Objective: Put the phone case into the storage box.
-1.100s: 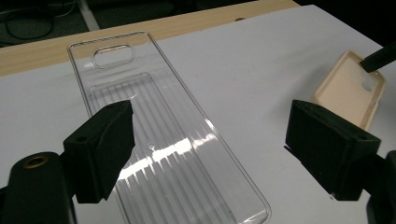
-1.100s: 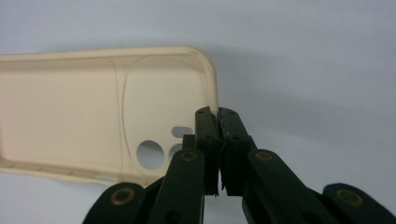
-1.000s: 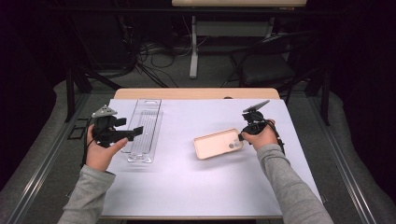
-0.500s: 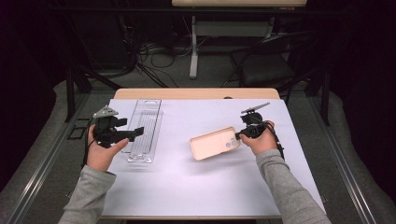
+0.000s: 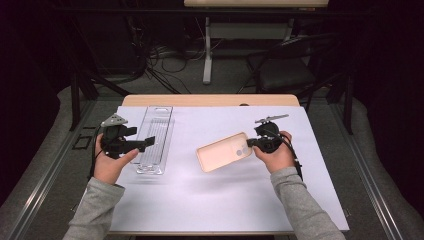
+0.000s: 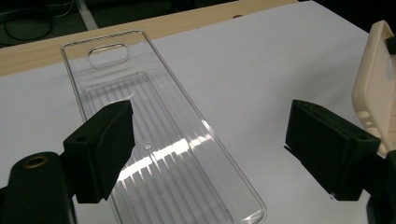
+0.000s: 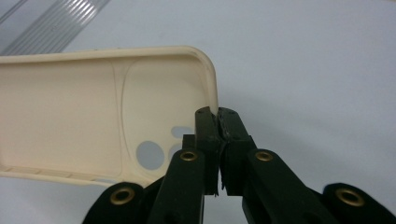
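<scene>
Clamped on the rim of the cream phone case (image 5: 223, 151), my right gripper (image 5: 252, 143) holds it by its camera-cutout end in the high view, its hollow side up, over the white sheet (image 5: 210, 200) near the table's middle. My left gripper (image 5: 148, 142) sits with jaws apart over the clear plastic tray (image 5: 161, 120) at the sheet's left side, well apart from the case. I can read no brand, label or writing anywhere.

From the left gripper view, both jaws stand wide with nothing between the pads; the ribbed, see-through tray (image 6: 154, 135) lies below them, a slot-shaped cutout at its far end. The case's edge (image 6: 376, 88) shows at the right.

From the right gripper view, my jaws are together on the case's thin wall (image 7: 211, 88). The case (image 7: 70, 112) is matte cream, rounded at the corner, with round lens holes near the jaws.
</scene>
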Demonstrator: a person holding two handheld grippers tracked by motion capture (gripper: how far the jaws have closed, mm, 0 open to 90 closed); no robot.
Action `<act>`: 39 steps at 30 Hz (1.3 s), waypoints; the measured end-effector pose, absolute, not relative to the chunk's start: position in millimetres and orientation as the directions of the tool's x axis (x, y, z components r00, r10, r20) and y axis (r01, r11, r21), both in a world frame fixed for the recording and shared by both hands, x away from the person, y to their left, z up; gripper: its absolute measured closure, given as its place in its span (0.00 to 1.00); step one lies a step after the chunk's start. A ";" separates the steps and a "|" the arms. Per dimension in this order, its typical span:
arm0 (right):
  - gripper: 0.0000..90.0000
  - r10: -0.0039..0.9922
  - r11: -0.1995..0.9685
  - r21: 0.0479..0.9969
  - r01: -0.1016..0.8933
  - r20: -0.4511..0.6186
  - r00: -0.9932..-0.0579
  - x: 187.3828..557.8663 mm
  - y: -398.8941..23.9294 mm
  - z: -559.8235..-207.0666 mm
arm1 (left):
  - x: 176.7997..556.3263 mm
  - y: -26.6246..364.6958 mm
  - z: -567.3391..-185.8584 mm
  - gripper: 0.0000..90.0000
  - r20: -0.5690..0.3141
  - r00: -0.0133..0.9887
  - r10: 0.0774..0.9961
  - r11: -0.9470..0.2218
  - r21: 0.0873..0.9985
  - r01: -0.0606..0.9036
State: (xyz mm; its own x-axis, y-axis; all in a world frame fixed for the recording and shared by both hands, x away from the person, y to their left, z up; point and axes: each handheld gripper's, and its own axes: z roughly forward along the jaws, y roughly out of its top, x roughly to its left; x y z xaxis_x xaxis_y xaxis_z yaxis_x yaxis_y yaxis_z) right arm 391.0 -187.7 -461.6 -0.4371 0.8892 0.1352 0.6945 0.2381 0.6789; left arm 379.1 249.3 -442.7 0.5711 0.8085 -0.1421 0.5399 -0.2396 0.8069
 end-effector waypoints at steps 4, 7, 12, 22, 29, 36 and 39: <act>0.98 0.885 0.248 0.721 0.648 0.104 -0.454 383.7 -181.5 -457.5 | 378.8 247.8 -443.2 0.17 -0.140 0.570 0.809 -0.240 0.808 0.539; 0.98 0.885 0.257 0.753 0.606 0.068 -0.460 378.0 -177.4 -454.5 | 378.5 246.8 -443.2 0.17 -0.140 0.572 0.808 -0.242 0.806 0.540; 0.98 0.885 0.248 0.779 0.576 0.059 -0.461 375.5 -176.6 -453.1 | 378.1 247.1 -442.7 0.17 -0.140 0.572 0.808 -0.241 0.808 0.537; 0.98 0.893 0.255 0.828 0.500 -0.003 -0.450 370.0 -174.9 -449.9 | 377.3 244.6 -442.9 0.17 -0.136 0.576 0.806 -0.244 0.810 0.533; 0.98 0.893 0.245 0.851 0.465 -0.011 -0.451 363.4 -172.3 -449.0 | 376.2 241.8 -443.7 0.17 -0.137 0.582 0.801 -0.249 0.809 0.533; 0.98 0.892 0.272 0.859 0.433 -0.056 -0.449 358.0 -168.4 -448.1 | 374.8 240.3 -443.6 0.18 -0.145 0.584 0.799 -0.237 0.816 0.527; 0.98 0.889 0.287 0.862 0.418 -0.077 -0.451 354.7 -166.7 -447.4 | 374.0 239.5 -443.1 0.18 -0.147 0.586 0.797 -0.236 0.818 0.525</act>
